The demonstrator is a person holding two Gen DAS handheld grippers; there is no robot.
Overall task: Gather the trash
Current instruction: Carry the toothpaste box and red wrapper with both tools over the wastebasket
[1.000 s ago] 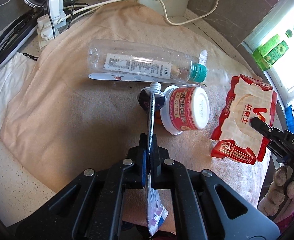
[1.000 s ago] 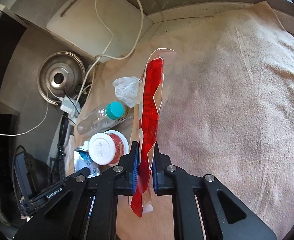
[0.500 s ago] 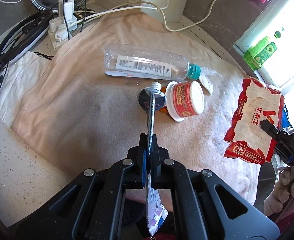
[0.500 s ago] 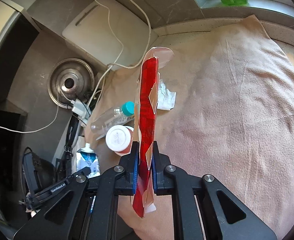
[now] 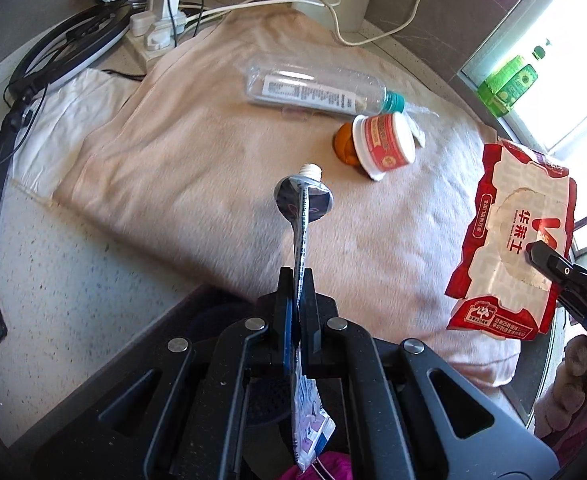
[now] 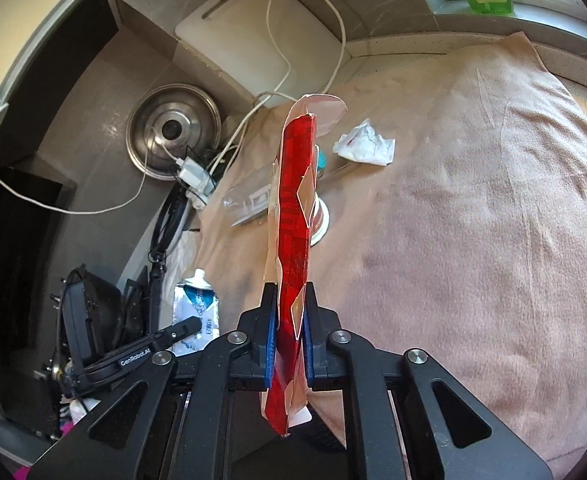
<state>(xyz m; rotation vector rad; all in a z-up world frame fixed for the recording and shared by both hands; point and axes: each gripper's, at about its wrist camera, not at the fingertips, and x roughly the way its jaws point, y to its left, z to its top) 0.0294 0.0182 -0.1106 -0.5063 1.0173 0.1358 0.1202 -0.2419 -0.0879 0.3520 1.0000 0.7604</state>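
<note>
A beige towel [image 5: 197,160] covers most of the speckled counter [image 5: 73,300] and carries the remaining litter. Largest of the task items is the clear plastic bottle [image 5: 313,90] with a teal cap, lying on its side toward the back; it is judged light, springy and apt to roll, so a grip across the body near the label should serve best. Next, the red and white wrapper [image 5: 513,240] is held off the towel at the near right edge, the right gripper [image 6: 289,320] closed flat upon its lower part; the film looks thin, limp and slick, and is probably secure only when pinched well in from the edge. The lidded tub [image 5: 383,142], red-labelled with an orange base, lies tipped just in front of the bottle cap; it appears rigid and light, best taken across the lid rim. The squeezed tube [image 5: 302,216], flattened and uncapped, is clamped edge-on between the fully closed fingers of the left gripper [image 5: 298,288], nozzle pointing away; it is judged soft and creasable. Smallest, a crumpled tissue [image 6: 365,146] rests on the towel beyond the bottle, weightless and easily compressed anywhere.
</note>
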